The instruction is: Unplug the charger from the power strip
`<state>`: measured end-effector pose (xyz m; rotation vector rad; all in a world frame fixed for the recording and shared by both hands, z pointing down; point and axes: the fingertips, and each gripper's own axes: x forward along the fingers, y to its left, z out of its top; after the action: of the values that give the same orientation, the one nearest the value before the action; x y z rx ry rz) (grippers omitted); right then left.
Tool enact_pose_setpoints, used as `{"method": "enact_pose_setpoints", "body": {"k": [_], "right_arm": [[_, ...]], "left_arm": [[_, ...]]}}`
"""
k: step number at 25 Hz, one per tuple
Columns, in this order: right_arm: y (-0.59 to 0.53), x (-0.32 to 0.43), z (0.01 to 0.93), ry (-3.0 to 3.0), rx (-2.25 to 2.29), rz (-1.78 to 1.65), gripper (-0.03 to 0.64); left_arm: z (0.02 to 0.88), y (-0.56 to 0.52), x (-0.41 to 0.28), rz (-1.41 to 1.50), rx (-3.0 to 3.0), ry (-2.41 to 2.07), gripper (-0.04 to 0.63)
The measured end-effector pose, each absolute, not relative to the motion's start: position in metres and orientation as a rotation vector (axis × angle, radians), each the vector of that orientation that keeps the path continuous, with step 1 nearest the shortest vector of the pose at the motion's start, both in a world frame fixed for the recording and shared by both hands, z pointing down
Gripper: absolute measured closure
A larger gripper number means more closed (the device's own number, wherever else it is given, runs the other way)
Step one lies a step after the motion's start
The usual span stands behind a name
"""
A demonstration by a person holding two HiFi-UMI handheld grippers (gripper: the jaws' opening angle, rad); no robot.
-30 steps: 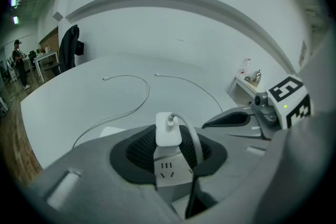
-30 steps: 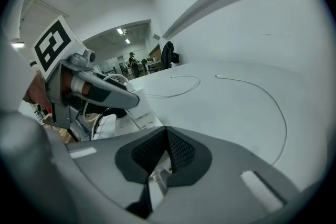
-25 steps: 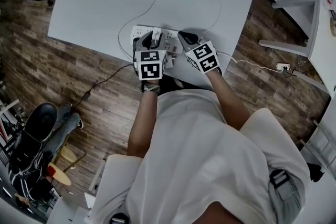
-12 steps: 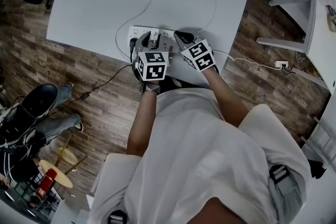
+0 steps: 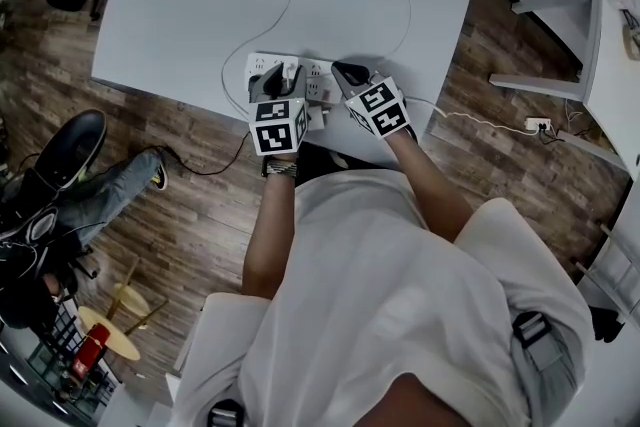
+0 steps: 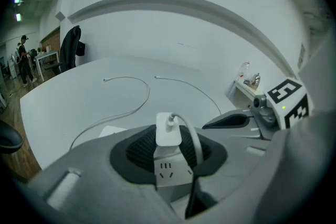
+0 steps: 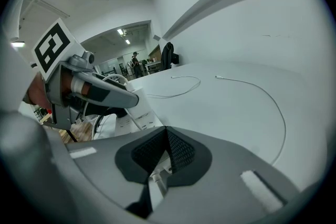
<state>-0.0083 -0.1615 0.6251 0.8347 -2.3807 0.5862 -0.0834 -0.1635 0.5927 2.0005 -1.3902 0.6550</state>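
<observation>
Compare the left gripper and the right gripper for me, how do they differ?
The left gripper has its jaws apart, clamped on the white charger plugged into the power strip; the right gripper has its jaws closed tip to tip, with no charger between them. The left gripper sits over the strip's middle, the right gripper at its right end. Both slant down at the strip.

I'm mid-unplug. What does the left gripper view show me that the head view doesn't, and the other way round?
Left gripper view only: the left claw has its pads closed on the sides of the white charger. The charger's cord loops from its top, above a socket face of the power strip.
Head view only: the wooden floor, the person's arms and a small socket block on the floor.
Both: the strip, the right claw, and loose cables on the white table.
</observation>
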Motion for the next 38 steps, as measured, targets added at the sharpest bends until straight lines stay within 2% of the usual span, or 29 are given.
{"method": "enact_pose_setpoints", "body": {"k": [4, 14, 23, 29, 38], "right_arm": [[-0.161, -0.008, 0.626, -2.383, 0.834, 0.586, 0.614], [-0.157, -0.008, 0.624, -2.387, 0.833, 0.58, 0.614], [-0.158, -0.008, 0.624, -2.39, 0.834, 0.576, 0.614], [-0.157, -0.008, 0.623, -2.392, 0.834, 0.572, 0.614], [-0.154, -0.006, 0.626, -2.393, 0.827, 0.569, 0.614]], "left_arm": [[0.593, -0.163, -0.084, 0.63, 1.996, -1.391, 0.453], [0.593, -0.156, -0.079, 0.872, 2.064, -1.437, 0.453], [0.592, -0.16, -0.083, 0.664, 1.993, -1.408, 0.453], [0.59, -0.158, -0.084, 0.639, 1.991, -1.405, 0.453], [0.594, -0.154, -0.076, 0.859, 2.052, -1.419, 0.453]]}}
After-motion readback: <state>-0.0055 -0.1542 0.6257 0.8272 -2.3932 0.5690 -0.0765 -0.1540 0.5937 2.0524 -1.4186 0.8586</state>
